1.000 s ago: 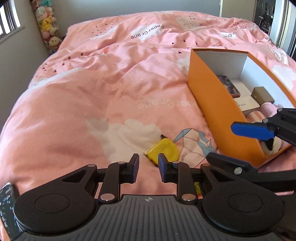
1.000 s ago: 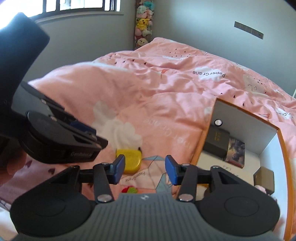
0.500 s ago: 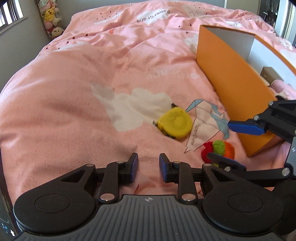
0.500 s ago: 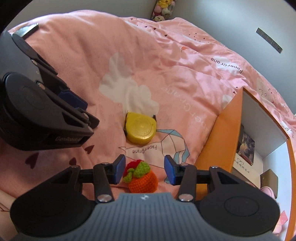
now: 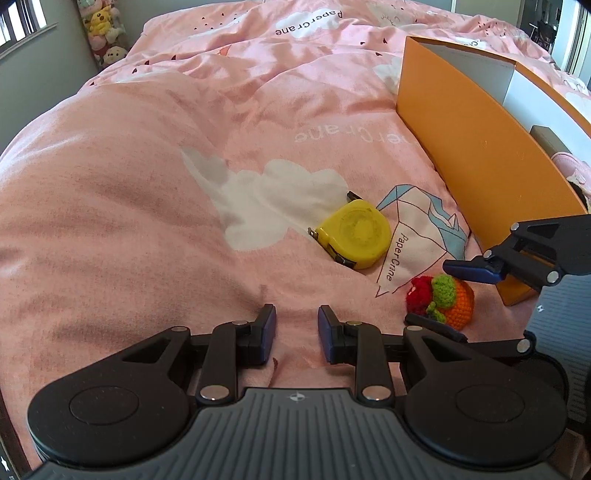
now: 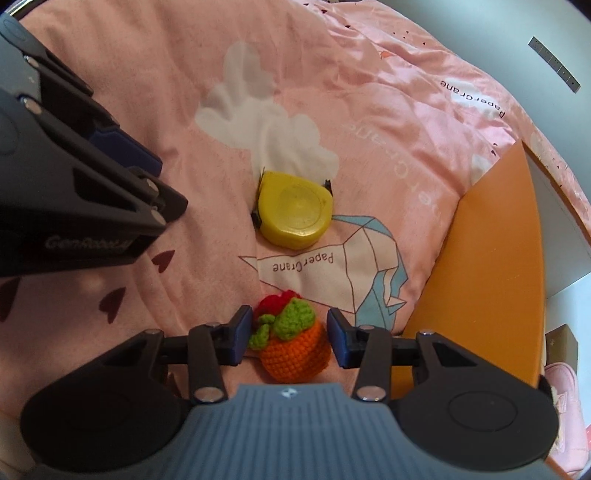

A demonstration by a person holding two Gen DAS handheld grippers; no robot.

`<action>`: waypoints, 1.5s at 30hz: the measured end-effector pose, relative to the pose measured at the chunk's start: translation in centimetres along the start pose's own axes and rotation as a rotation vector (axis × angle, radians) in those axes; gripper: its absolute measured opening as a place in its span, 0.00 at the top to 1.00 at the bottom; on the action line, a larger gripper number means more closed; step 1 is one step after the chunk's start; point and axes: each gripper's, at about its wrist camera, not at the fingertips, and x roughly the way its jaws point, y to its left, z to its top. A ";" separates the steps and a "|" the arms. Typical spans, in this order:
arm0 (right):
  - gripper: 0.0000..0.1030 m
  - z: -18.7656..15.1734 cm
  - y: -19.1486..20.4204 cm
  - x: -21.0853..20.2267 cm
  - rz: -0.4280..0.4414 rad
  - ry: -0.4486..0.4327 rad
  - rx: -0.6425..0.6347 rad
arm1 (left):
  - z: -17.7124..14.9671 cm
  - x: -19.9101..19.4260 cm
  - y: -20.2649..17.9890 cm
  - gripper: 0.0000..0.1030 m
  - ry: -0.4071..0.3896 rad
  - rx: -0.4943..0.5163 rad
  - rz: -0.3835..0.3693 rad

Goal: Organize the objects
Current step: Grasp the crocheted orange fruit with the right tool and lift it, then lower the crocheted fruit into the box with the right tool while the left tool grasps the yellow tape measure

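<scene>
An orange crocheted toy [image 6: 293, 349] with green and red top lies on the pink duvet; it also shows in the left wrist view [image 5: 441, 300]. My right gripper [image 6: 290, 336] is open with its jaws on either side of the toy, not closed on it. A yellow tape measure [image 6: 294, 211] lies just beyond, also seen in the left wrist view [image 5: 355, 233]. My left gripper [image 5: 296, 333] is open and empty above bare duvet, left of the toy. An orange box [image 5: 476, 147] stands to the right.
The orange box [image 6: 495, 266] holds small boxes and a pink item. Plush toys [image 5: 101, 35] sit at the far left corner by the wall. The pink duvet [image 5: 129, 184] stretches left and ahead.
Both grippers have moved down and toward the near end of the bed. The right gripper's open jaws have come down around the crocheted toy.
</scene>
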 end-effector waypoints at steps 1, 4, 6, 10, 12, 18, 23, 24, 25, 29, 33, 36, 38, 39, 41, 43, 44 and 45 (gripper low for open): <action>0.56 0.0 0.0 0.0 0.000 -0.002 0.001 | 0.0 0.0 0.0 0.68 0.002 0.001 0.001; 0.58 -0.1 0.0 -0.2 0.001 -0.010 0.004 | 0.1 0.1 -0.1 0.68 0.003 0.002 0.003; 0.58 -0.2 0.0 -0.5 0.001 -0.020 0.003 | 0.1 0.1 -0.1 0.68 0.002 0.002 0.002; 0.58 -0.1 -0.1 -1.3 0.003 -0.049 0.001 | 0.1 0.0 0.1 0.68 -0.007 -0.008 -0.015; 0.58 0.1 -0.3 -1.9 -0.007 -0.071 0.000 | 0.1 -0.2 0.2 0.68 -0.014 -0.017 -0.024; 0.58 0.8 -1.5 -4.1 -0.033 -0.143 0.015 | 0.7 -1.3 0.6 0.68 -0.072 -0.061 -0.037; 0.58 1.8 -3.2 -6.7 -0.060 -0.224 0.038 | 1.8 -2.2 1.0 0.68 -0.103 -0.083 -0.051; 0.58 2.1 -3.7 -7.3 -0.064 -0.240 0.044 | 2.1 -2.3 1.0 0.68 -0.108 -0.081 -0.051; 0.58 2.3 -4.1 -7.7 -0.071 -0.255 0.050 | 2.3 -2.5 1.0 0.68 -0.114 -0.076 -0.050; 0.58 3.2 -6.4 -9.3 -0.086 -0.306 0.109 | 3.6 -3.1 1.1 0.68 -0.141 -0.062 -0.059; 0.58 3.8 -9.6 -10.4 -0.092 -0.336 0.205 | 4.8 -3.1 1.2 0.66 -0.160 -0.049 -0.078; 0.58 3.7 -12.1 -11.0 -0.125 -0.343 0.263 | 5.5 -2.5 0.9 0.57 -0.156 -0.004 -0.087; 0.58 3.4 -14.0 -11.1 -0.138 -0.336 0.302 | 5.8 -1.7 0.4 0.54 -0.141 0.025 -0.093; 0.58 3.2 -15.0 -11.0 -0.141 -0.330 0.323 | 6.0 -1.3 0.2 0.52 -0.132 0.041 -0.100; 0.58 2.8 -17.1 -10.7 -0.151 -0.311 0.368 | 6.1 -0.3 -0.5 0.47 -0.105 0.075 -0.120; 0.58 2.2 -19.1 -10.2 -0.160 -0.289 0.409 | 6.2 0.8 -1.2 0.46 -0.071 0.104 -0.138; 0.58 1.8 -20.0 -10.0 -0.161 -0.277 0.430 | 6.2 1.3 -1.5 0.45 -0.055 0.113 -0.143; 0.58 1.5 -21.0 -9.7 -0.161 -0.264 0.447 | 6.2 1.8 -1.8 0.44 -0.044 0.120 -0.147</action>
